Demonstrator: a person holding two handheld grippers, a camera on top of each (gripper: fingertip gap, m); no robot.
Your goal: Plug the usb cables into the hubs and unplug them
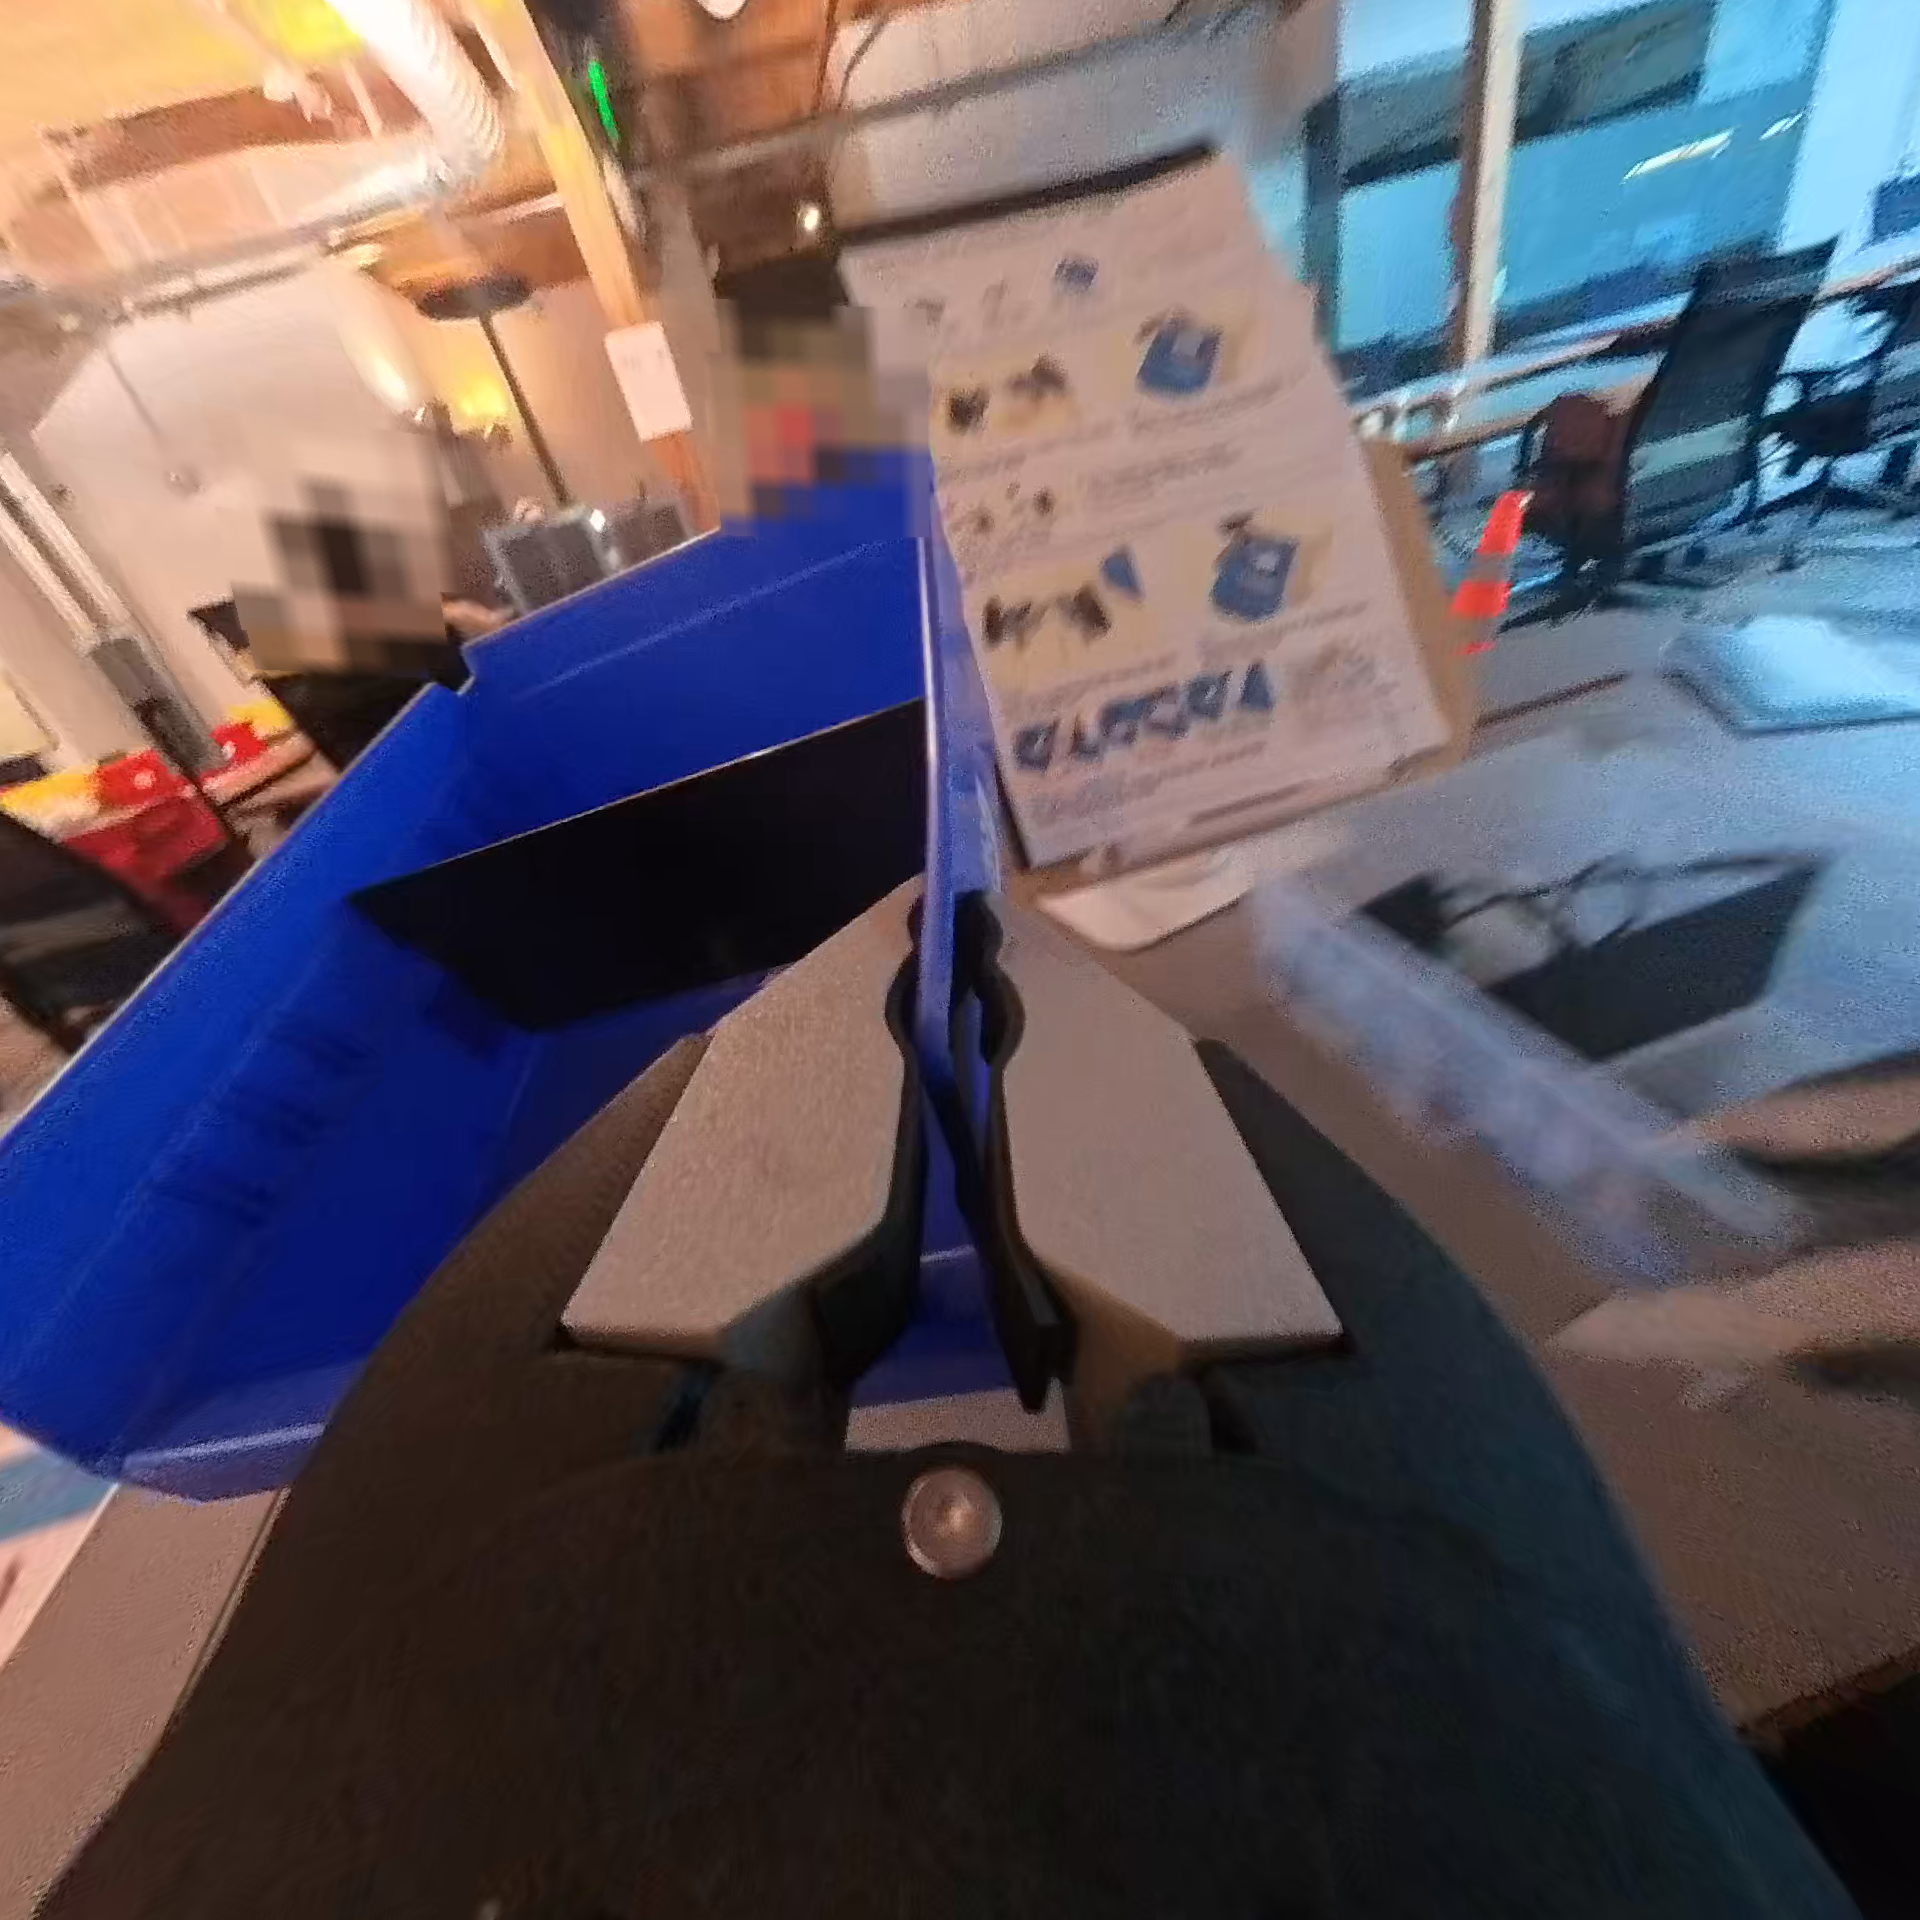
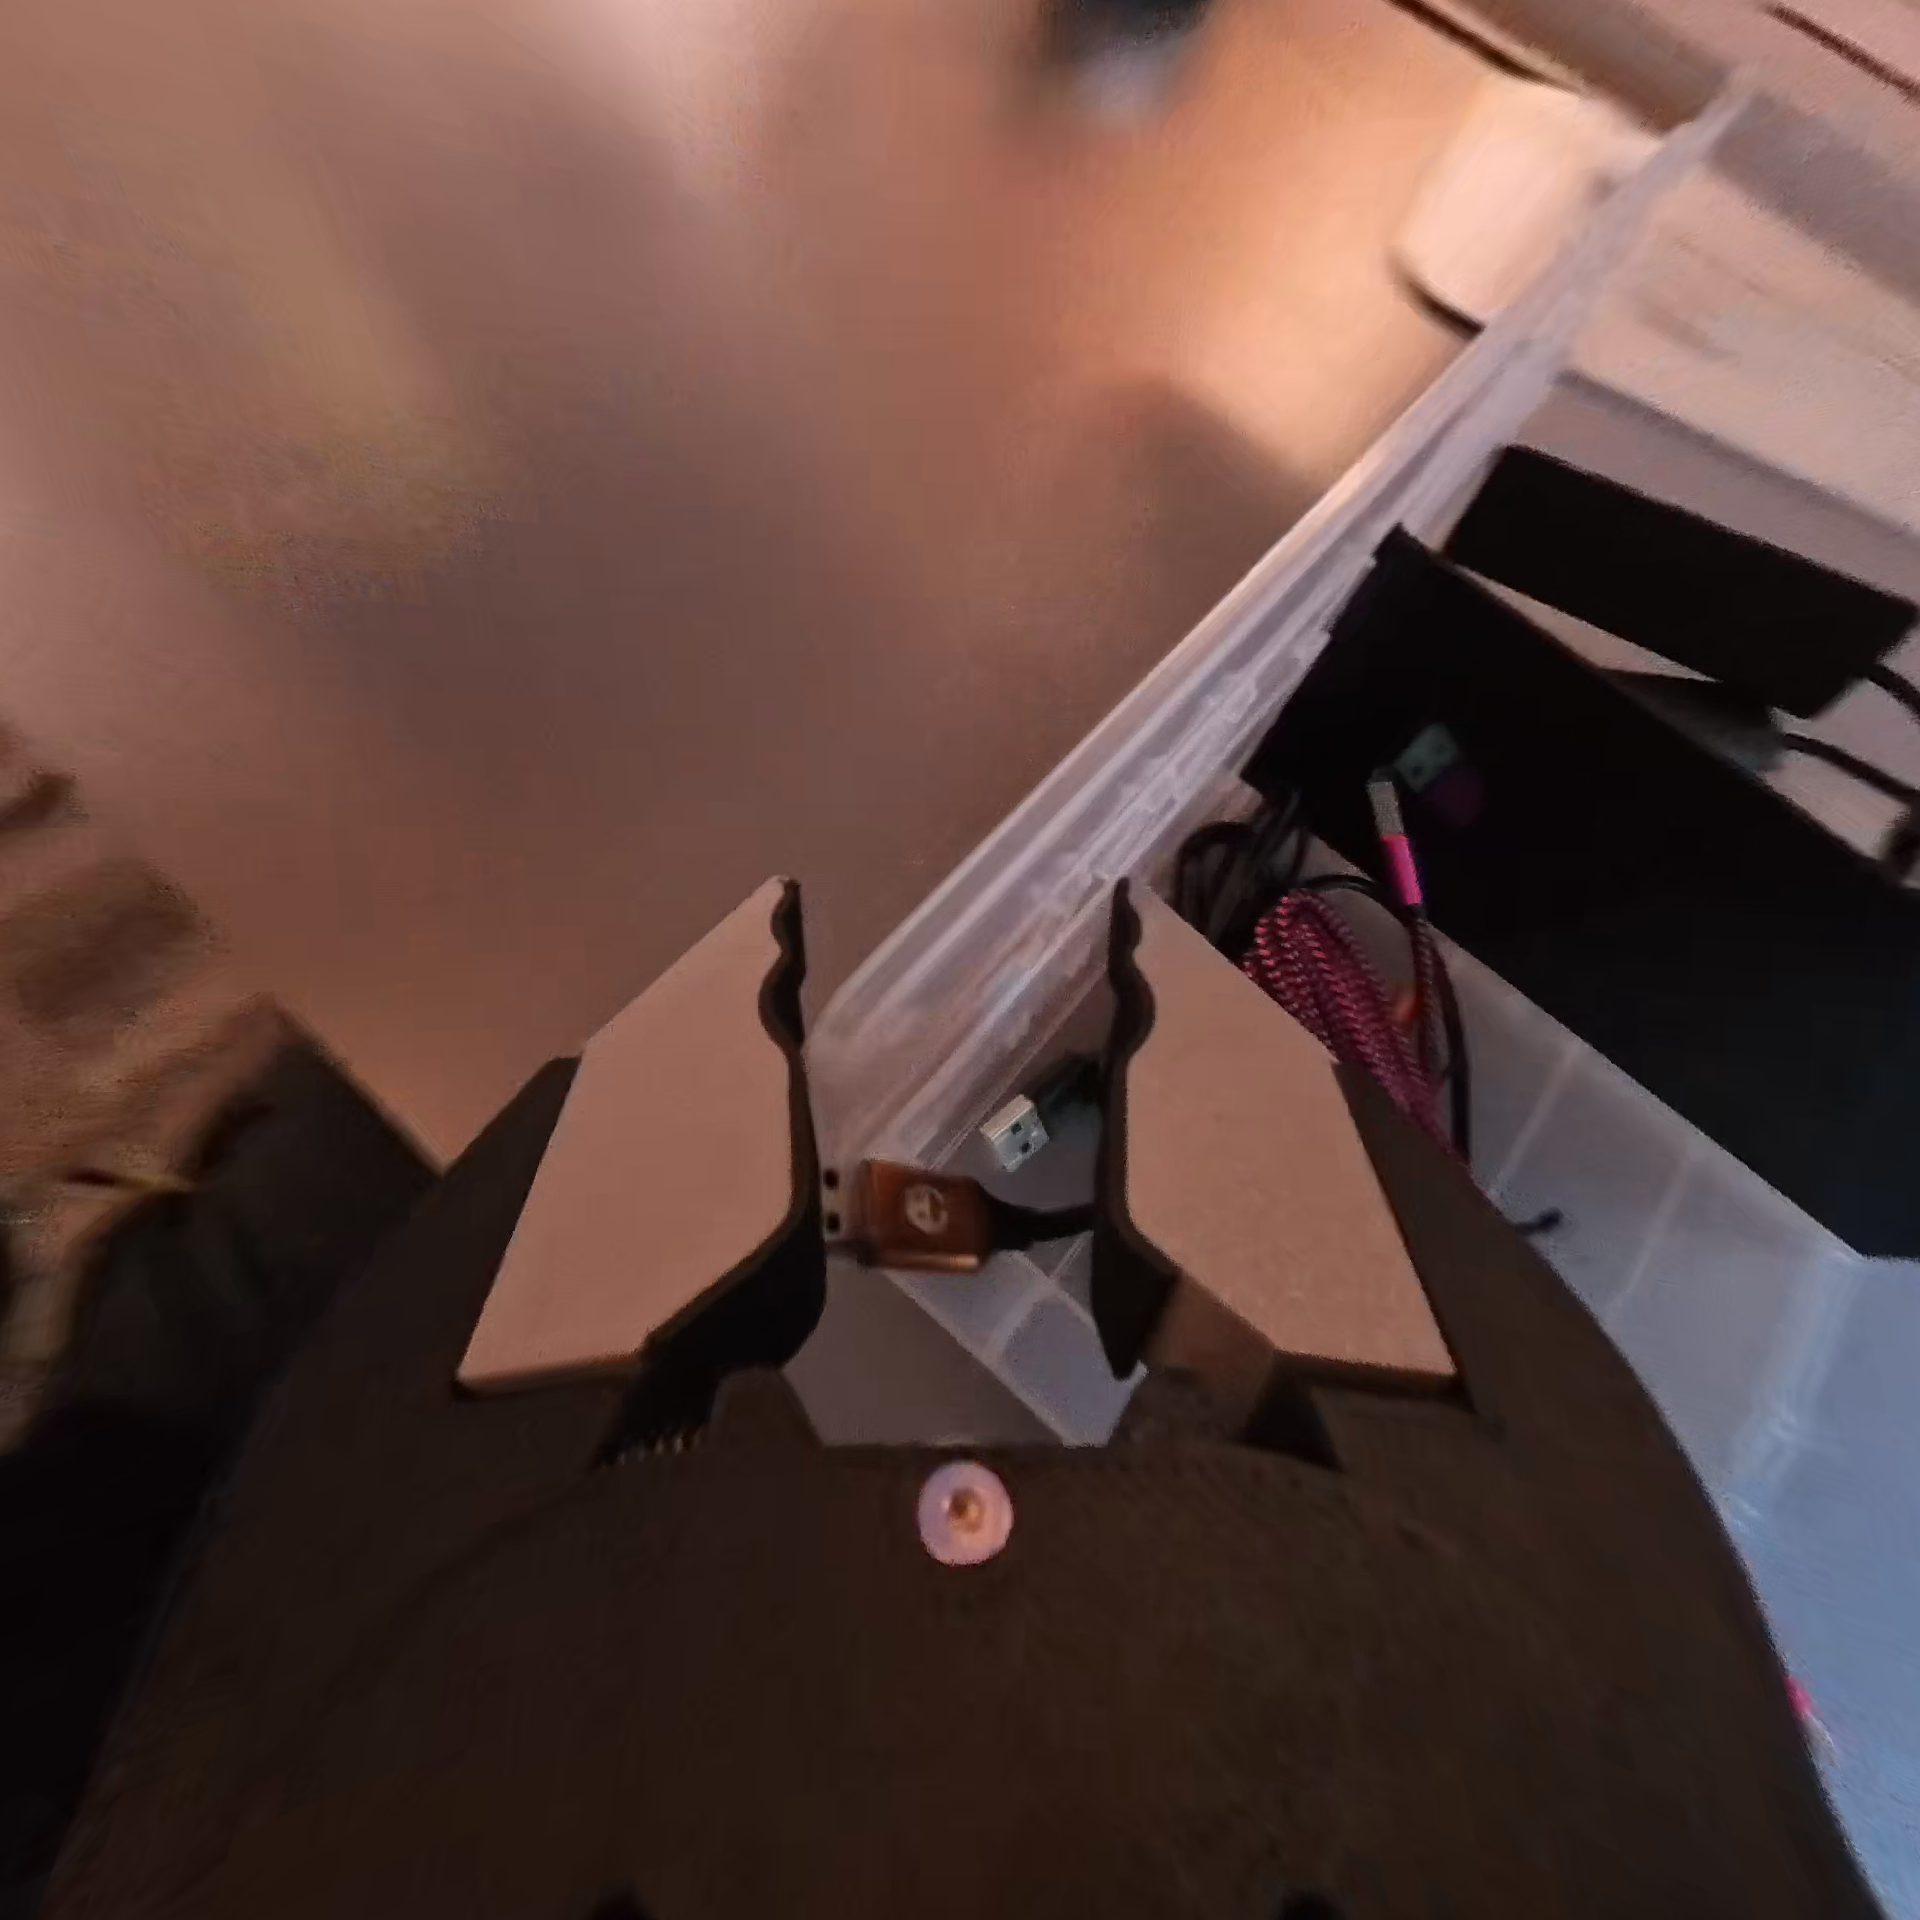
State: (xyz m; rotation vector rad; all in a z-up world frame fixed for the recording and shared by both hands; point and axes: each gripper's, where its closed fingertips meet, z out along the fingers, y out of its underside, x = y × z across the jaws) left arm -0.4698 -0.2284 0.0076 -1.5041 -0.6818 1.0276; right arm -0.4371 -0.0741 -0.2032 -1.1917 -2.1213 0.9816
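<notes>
In the left wrist view my left gripper (image 1: 951, 920) is shut on the right side wall of a blue plastic bin (image 1: 623, 675). A black panel (image 1: 675, 883) stands across the inside of the bin. In the right wrist view my right gripper (image 2: 954, 904) is open and empty over the corner of a clear plastic box (image 2: 1143, 748). A copper-coloured usb plug (image 2: 920, 1216) lies between the fingers, near the left one. A silver usb plug (image 2: 1013, 1132), a pink braided cable (image 2: 1340, 987) and black hubs (image 2: 1579, 852) lie in the box.
A cardboard box with printed pictures (image 1: 1164, 540) stands behind the bin. The clear box (image 1: 1455, 1049) shows blurred to the right of the left gripper. Beyond are office chairs (image 1: 1704, 416) and desks. The tabletop (image 2: 623, 520) spreads left of the clear box.
</notes>
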